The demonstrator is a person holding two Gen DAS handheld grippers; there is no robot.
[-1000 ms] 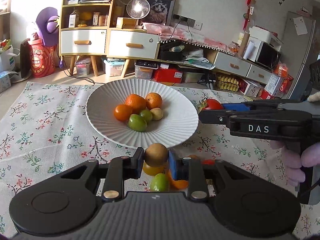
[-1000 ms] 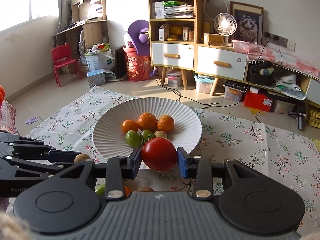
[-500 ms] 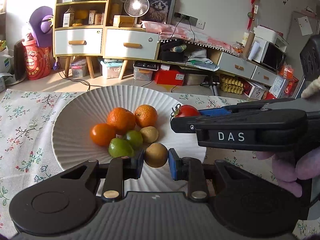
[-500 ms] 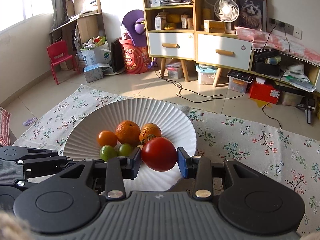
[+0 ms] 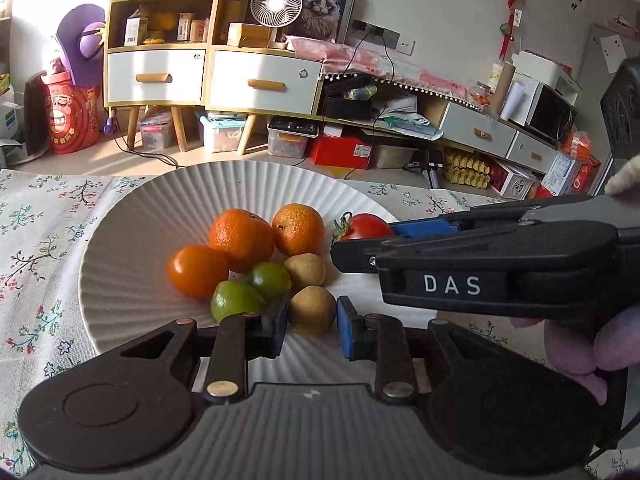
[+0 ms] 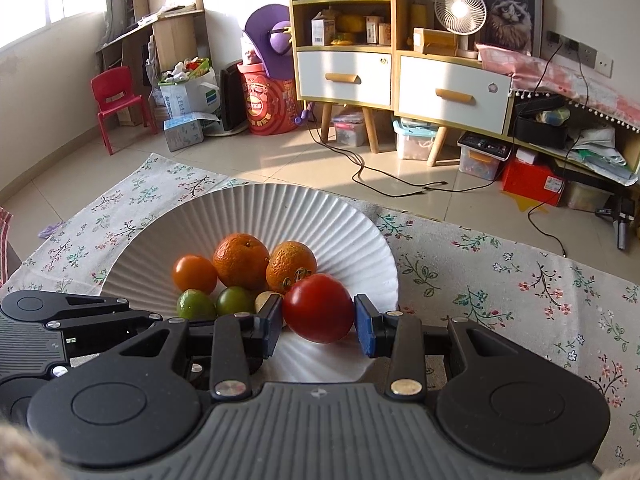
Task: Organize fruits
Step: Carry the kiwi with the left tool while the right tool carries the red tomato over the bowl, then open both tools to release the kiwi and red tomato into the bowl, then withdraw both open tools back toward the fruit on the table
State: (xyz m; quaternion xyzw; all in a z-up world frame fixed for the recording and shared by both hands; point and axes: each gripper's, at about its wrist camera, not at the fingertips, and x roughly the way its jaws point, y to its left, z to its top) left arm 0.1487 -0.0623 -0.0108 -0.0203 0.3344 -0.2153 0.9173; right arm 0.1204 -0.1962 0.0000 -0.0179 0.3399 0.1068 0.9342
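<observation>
A white ribbed plate holds three oranges, two limes and a brown kiwi-like fruit. My left gripper is over the plate's near side with a second brown fruit between its pads; a small gap shows on each side, so the jaws stand open. My right gripper holds a red tomato over the plate's right part, and a thin gap shows by the right pad.
The plate lies on a floral tablecloth. The right gripper's body crosses the left wrist view just right of the fruit. The left gripper's body sits at the plate's left. Cabinets and clutter stand beyond.
Both grippers have moved forward over the plate and lowered. The left jaws have opened around the brown fruit, and the right jaws have widened slightly around the tomato.
</observation>
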